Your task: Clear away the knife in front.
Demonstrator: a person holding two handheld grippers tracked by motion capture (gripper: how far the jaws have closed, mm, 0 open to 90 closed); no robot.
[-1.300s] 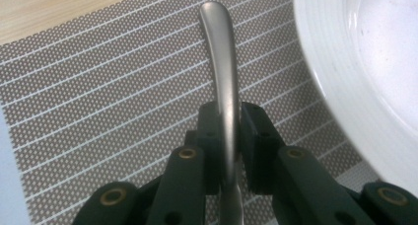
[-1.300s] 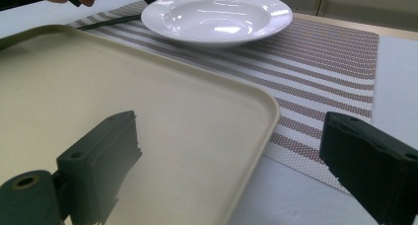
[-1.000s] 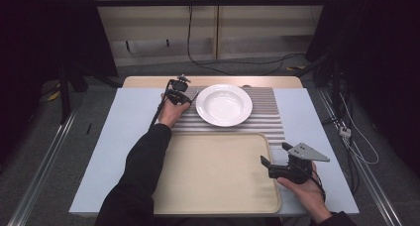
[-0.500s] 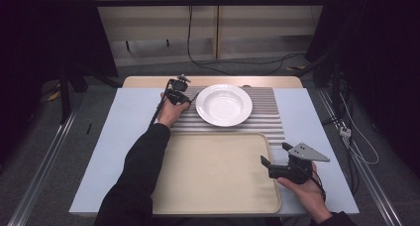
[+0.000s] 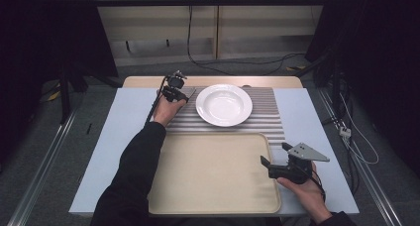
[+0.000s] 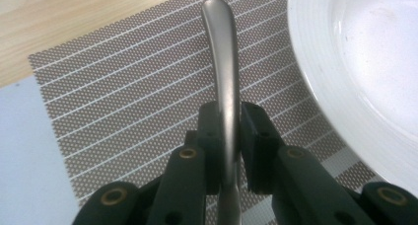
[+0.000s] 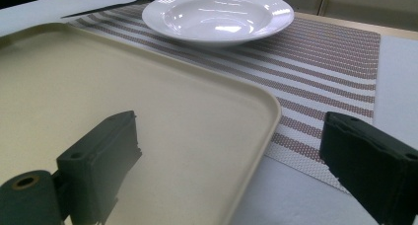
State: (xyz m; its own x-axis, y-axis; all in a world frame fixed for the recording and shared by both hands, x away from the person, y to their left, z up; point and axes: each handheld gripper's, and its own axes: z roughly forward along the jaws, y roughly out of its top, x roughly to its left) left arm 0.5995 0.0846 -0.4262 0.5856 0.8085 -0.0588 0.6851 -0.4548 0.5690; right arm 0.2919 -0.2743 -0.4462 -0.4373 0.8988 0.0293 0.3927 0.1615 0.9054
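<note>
Nothing has shifted since the earlier frames: both hands sit where they were, and the plate (image 5: 224, 104) has not budged on the striped placemat (image 5: 267, 118). Left gripper (image 5: 174, 90) hovers at the mat's far left corner, its jaws clamped on the handle of a metal utensil (image 6: 224, 62), which juts over the mat just beside the plate's rim; which kind of utensil it is I cannot tell. Right gripper (image 5: 278, 167) rests over the right edge of the beige tray (image 5: 208, 179), its jaws wide apart with nothing between them. This pause suggests the utensil is gripped but not yet carried anywhere, so the moving remains to be done.
</note>
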